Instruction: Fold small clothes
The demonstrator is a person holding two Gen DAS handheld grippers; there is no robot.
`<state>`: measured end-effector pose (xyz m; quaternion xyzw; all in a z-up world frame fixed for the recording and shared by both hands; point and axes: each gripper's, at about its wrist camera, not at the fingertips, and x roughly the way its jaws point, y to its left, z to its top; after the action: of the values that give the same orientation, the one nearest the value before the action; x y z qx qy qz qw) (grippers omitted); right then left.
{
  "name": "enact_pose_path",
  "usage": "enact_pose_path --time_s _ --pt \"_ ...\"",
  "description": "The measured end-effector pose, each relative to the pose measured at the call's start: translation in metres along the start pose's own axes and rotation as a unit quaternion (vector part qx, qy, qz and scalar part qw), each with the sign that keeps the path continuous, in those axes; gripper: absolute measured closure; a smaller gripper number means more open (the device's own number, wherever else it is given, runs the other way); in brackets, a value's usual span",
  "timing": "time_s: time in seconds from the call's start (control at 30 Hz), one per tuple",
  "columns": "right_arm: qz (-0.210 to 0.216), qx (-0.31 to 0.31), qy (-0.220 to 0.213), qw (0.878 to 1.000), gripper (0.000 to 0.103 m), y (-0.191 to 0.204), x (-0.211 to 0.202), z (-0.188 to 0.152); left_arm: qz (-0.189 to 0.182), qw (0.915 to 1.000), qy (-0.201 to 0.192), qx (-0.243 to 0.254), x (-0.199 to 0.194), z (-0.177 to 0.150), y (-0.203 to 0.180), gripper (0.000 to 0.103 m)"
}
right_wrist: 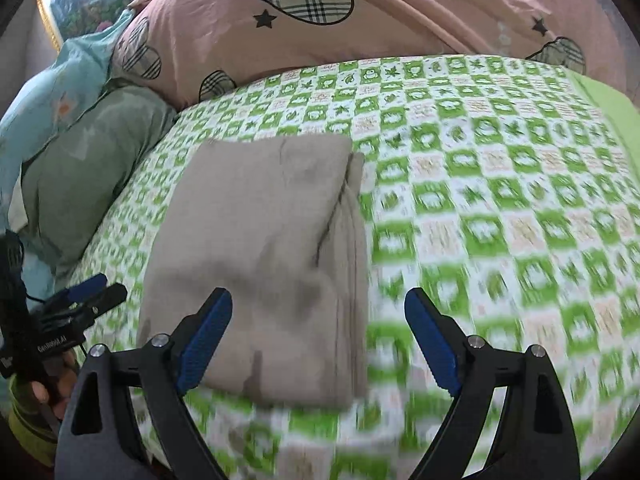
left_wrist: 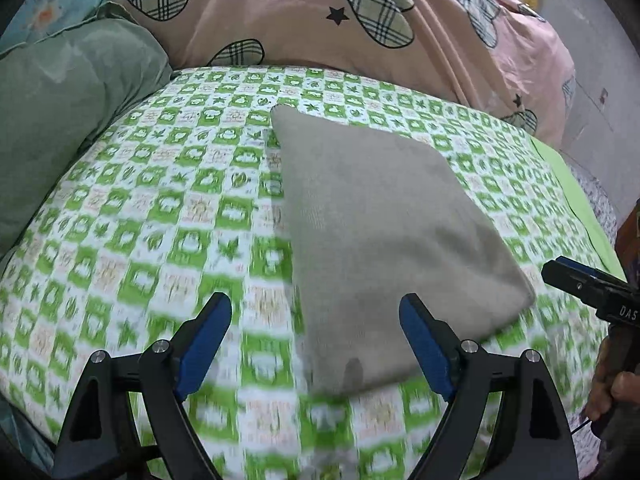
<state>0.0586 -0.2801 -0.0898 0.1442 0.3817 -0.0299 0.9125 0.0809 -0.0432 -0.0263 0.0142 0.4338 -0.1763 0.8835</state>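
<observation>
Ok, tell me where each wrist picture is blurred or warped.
Left wrist view: the green checked sheet smears toward the bottom edge, and the near corner of the folded grey cloth is soft, while the left tool stays sharp. Right wrist view: the sheet smears at lower right; the right tool is crisp. Both views: fisheye bows the bed edge, with dark corners.

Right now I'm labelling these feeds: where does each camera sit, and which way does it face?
Left wrist: on the left tongs, open, facing the folded grey garment on the green checked sheet; right tongs at right edge.
Right wrist: on the right tongs, open, facing the same garment; left tongs and holding hand at left.
Shared: garment, sheet, pink quilt.
</observation>
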Motion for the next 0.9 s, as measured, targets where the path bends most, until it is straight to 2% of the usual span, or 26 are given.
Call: enact_pose_path --time_s 0.1,0.17,0.33,0.4,0.43,0.47,0.5,0.6,0.67,0.7,0.8,0.9 --pt "0.017 0.015 0.004 1.0 0.022 -0.008 0.024 0.026 -0.005 1.0 -0.001 -0.008 0.02 0.018 0.005 0.017" --pt "0.027 0.027 0.01 0.999 0.032 -0.015 0.04 0.043 -0.002 0.9999 -0.002 -0.012 0.036 0.032 0.01 0.017" --pt "0.038 0.054 0.025 0.997 0.039 -0.028 0.082 0.079 -0.005 0.999 -0.003 -0.044 0.07 0.064 0.03 0.017" --pt "0.045 0.062 0.034 0.996 0.045 -0.03 0.098 0.087 -0.008 0.9983 -0.002 -0.057 0.082 0.075 0.037 0.018" --pt "0.049 0.063 0.04 0.996 0.055 -0.03 0.106 0.09 -0.01 0.9979 0.002 -0.065 0.092 0.081 0.042 0.018" --pt "0.054 0.061 0.053 0.995 0.083 -0.029 0.116 0.091 -0.011 0.9976 0.006 -0.068 0.098 0.084 0.044 0.018" --pt "0.059 0.058 0.062 0.995 0.092 -0.028 0.123 0.091 -0.011 0.9974 0.009 -0.07 0.105 0.087 0.045 0.02" --pt "0.056 0.05 0.041 0.996 0.094 -0.024 0.117 0.094 -0.021 0.9965 0.014 -0.08 0.124 0.091 0.051 0.02" --pt "0.052 0.05 0.021 0.997 0.094 -0.025 0.107 0.095 -0.033 0.9959 0.017 -0.083 0.132 0.095 0.05 0.028" --pt "0.043 0.047 0.016 0.998 0.094 -0.026 0.106 0.094 -0.036 0.9961 0.016 -0.079 0.131 0.097 0.047 0.036" --pt "0.017 0.033 0.042 0.998 0.094 -0.025 0.123 0.087 -0.017 0.9987 0.013 -0.047 0.131 0.104 0.032 0.038" --pt "0.004 0.027 0.051 0.998 0.094 -0.024 0.13 0.083 -0.017 0.9983 0.027 -0.048 0.148 0.1 0.029 0.037"
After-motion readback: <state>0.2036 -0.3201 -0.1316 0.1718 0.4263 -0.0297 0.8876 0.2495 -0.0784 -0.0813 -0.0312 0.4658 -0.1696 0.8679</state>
